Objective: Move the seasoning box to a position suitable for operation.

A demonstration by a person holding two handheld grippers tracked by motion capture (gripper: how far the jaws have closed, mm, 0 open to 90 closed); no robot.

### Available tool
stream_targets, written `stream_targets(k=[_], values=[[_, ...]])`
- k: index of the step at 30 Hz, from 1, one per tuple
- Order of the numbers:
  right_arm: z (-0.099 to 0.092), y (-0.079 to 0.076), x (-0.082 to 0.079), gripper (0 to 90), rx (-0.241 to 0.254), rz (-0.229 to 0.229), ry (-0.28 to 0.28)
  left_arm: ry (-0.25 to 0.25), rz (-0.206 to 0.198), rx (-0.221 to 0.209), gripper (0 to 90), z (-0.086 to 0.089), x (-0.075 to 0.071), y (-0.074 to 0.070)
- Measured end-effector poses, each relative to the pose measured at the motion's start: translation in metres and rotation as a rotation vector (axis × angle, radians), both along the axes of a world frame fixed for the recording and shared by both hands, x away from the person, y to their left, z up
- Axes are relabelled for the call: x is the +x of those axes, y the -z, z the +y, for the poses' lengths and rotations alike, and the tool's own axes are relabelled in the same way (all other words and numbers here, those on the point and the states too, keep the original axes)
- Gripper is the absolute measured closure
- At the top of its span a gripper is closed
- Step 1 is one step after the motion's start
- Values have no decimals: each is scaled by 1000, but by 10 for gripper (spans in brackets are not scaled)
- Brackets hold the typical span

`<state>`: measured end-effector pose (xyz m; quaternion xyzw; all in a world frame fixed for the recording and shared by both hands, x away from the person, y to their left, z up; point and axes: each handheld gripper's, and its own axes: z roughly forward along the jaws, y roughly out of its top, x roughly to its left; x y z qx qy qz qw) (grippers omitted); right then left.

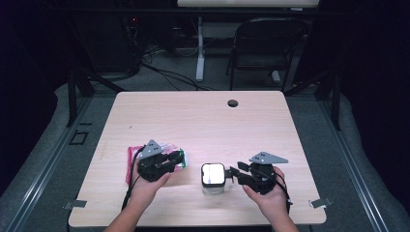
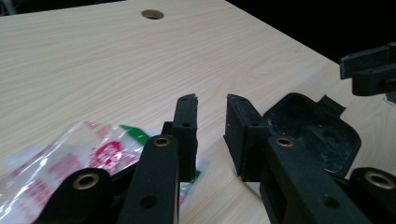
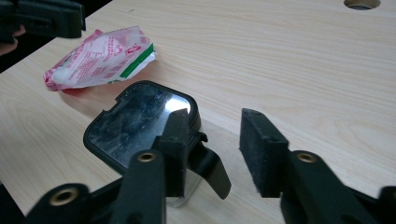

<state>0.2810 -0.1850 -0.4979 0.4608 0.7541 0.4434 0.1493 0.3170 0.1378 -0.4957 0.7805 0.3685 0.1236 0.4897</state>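
- Seen from the high view, the wooden table carries a clear container with a black lid near its front edge, between the two hands; the left gripper hovers over a red-and-white plastic packet to the left, and the right gripper sits just beside the container's right side.
- In the left gripper view, the left gripper has its jaws partly apart with only bare table between them; the packet lies beneath and behind its left jaw, with no pad seen pressing on it, and the black lid shows just beyond the right jaw.
- In the right gripper view, the right gripper stands half open, holding nothing: its left jaw overlaps the lid near a small black tab, with no squeeze visible, while the packet lies well behind.
- Judged from its look, the container is rigid, smooth and likely slippery, so a hold across its flat side walls below the lid seems safest, not on the lid's glossy top.
- The packet looks light, soft and crinkly; pinching a sealed end should serve best.
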Motion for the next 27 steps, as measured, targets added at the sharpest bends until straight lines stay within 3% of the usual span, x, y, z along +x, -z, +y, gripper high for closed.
stream_targets(k=[2, 6, 19, 27], values=[[-1, -1, -2, 715, 30, 26, 22, 35, 14, 7, 797, -11, -2, 6], [0, -3, -5, 753, 61, 17, 27, 74, 38, 9, 856, -19, -7, 17], [12, 7, 2, 771, 52, 39, 19, 147, 57, 57, 900, -27, -20, 28], [11, 12, 4, 789, 48, 61, 3, 206, 104, 72, 900, -32, -23, 36]])
